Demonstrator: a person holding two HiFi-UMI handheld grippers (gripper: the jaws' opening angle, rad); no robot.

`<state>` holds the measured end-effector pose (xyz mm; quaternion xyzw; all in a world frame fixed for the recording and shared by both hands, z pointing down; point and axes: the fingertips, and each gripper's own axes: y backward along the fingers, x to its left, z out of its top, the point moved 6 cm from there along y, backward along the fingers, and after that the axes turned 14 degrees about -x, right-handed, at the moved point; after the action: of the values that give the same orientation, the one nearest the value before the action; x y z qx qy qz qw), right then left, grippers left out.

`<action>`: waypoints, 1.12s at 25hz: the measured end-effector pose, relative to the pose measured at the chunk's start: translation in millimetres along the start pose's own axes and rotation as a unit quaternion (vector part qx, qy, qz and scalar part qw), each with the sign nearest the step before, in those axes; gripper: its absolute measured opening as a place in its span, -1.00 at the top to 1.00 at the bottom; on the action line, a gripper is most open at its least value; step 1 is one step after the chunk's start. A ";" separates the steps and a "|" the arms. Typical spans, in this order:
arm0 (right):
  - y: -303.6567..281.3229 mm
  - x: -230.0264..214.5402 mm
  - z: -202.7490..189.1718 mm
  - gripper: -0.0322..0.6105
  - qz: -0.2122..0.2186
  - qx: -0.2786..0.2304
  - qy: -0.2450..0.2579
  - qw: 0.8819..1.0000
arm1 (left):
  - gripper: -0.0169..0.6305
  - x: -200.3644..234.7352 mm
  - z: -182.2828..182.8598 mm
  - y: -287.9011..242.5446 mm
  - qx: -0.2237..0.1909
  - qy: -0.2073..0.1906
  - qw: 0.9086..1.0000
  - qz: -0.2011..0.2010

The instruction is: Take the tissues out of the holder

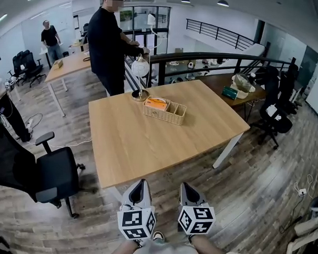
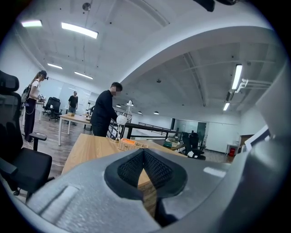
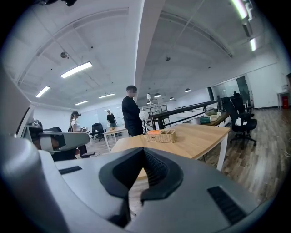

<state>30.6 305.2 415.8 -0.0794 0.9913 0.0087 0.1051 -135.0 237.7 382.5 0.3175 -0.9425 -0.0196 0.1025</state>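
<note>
A wicker holder (image 1: 166, 111) with compartments stands toward the far side of the wooden table (image 1: 142, 149). An orange pack of tissues (image 1: 156, 103) lies in its left compartment. Both grippers hang side by side below the table's near edge, well short of the holder. My left gripper (image 1: 141, 183) is shut with nothing in it, and so is my right gripper (image 1: 186, 186). The left gripper view looks past its closed jaws (image 2: 144, 152) to the holder (image 2: 132, 145) far off. The right gripper view shows the holder (image 3: 162, 136) beyond its closed jaws (image 3: 143, 153).
A person in black (image 1: 107, 42) stands at the table's far edge beside a white globe lamp (image 1: 140, 69). A black office chair (image 1: 44, 171) stands left of the table and another (image 1: 275, 116) to the right. A dark railing (image 1: 214, 60) and a second desk lie behind.
</note>
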 end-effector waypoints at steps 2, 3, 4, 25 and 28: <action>-9.3 -7.3 -1.4 0.89 0.004 0.002 -0.002 1.000 | 0.94 -1.3 -4.7 -10.1 0.003 0.000 1.000 0.003; -14.6 -11.6 -2.0 0.89 0.005 0.003 -0.003 1.000 | 0.94 -2.1 -7.3 -16.0 0.005 0.000 1.000 0.005; -20.1 -16.0 -2.4 0.89 0.006 0.005 -0.004 1.000 | 0.94 -3.0 -9.8 -22.1 0.007 -0.001 1.000 0.006; -137.3 -54.1 -9.7 0.89 0.005 0.020 -0.001 1.000 | 0.94 25.0 -28.5 -144.6 0.018 -0.011 1.000 0.002; -163.5 -59.2 -7.5 0.89 0.006 0.020 -0.002 1.000 | 0.94 30.0 -29.2 -167.9 0.020 -0.011 1.000 0.000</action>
<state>112.3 152.8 435.4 -0.0716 0.9915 -0.0100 0.1083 -52.4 86.5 399.3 0.3192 -0.9438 -0.0048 0.0856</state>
